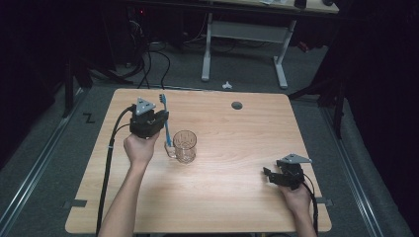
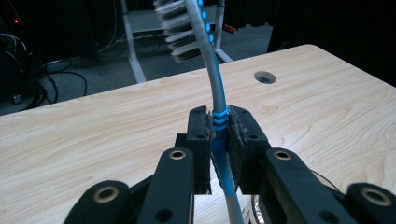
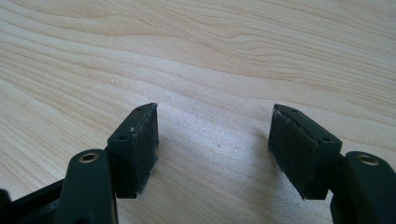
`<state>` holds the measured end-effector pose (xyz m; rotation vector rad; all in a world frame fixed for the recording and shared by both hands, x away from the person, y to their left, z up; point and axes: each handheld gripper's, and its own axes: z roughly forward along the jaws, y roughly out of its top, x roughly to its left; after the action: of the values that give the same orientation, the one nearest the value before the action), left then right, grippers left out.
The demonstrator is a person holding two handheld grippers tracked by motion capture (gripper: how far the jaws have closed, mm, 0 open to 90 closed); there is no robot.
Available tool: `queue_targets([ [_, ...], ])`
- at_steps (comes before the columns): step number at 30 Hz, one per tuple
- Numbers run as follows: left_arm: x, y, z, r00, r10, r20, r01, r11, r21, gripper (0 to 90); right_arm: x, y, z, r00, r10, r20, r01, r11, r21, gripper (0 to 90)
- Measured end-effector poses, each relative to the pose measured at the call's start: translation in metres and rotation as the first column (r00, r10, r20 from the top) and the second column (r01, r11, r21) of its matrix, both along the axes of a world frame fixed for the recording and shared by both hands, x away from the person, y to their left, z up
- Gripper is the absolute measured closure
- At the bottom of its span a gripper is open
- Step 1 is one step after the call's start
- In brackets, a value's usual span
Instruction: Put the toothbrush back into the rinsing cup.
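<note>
The left gripper (image 1: 164, 117) is clenched on a toothbrush (image 1: 166, 120), its pads squeezing the ribbed blue grip, while the right gripper (image 1: 267, 174) stands released over bare wood with nothing between its jaws. The table (image 1: 232, 143) is a pale rectangle of wood-grain laminate with rounded corners and a small round hole (image 1: 237, 105) near its far edge; its near edge is cut off at the bottom of the high view. The glass mug (image 1: 184, 146) is clear and round-walled, with a handle on its left; in the left gripper view only a sliver of its rim shows behind the jaws. The toothbrush stands nearly upright just left of the mug, its lower end beside the handle, though whether it touches the glass is hard to tell. In the left gripper view its grey neck curves up to white bristles (image 2: 175, 29), blurred and cropped at the top.
</note>
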<state>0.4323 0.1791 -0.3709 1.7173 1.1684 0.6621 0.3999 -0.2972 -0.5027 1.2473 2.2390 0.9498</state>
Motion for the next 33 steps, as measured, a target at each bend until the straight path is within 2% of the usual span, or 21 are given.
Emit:
queue_targets([
  [8,-0.003,0.000,-0.001,1.0000,-0.003,-0.002,0.003,1.0000,0.005,79.3,0.000,0.000,0.000,1.0000,0.000,0.000,0.000,1.0000,0.000,33.8],
  [21,-0.009,-0.003,-0.001,0.9999,-0.012,0.001,0.012,0.9992,0.039,79.2,0.000,0.000,0.000,1.0000,0.000,0.000,0.000,1.0000,0.000,33.8],
  [33,-0.016,0.002,-0.003,0.9999,-0.010,0.010,0.010,0.9996,0.028,79.1,0.000,0.000,0.000,1.0000,0.000,0.000,0.000,1.0000,0.000,33.8],
])
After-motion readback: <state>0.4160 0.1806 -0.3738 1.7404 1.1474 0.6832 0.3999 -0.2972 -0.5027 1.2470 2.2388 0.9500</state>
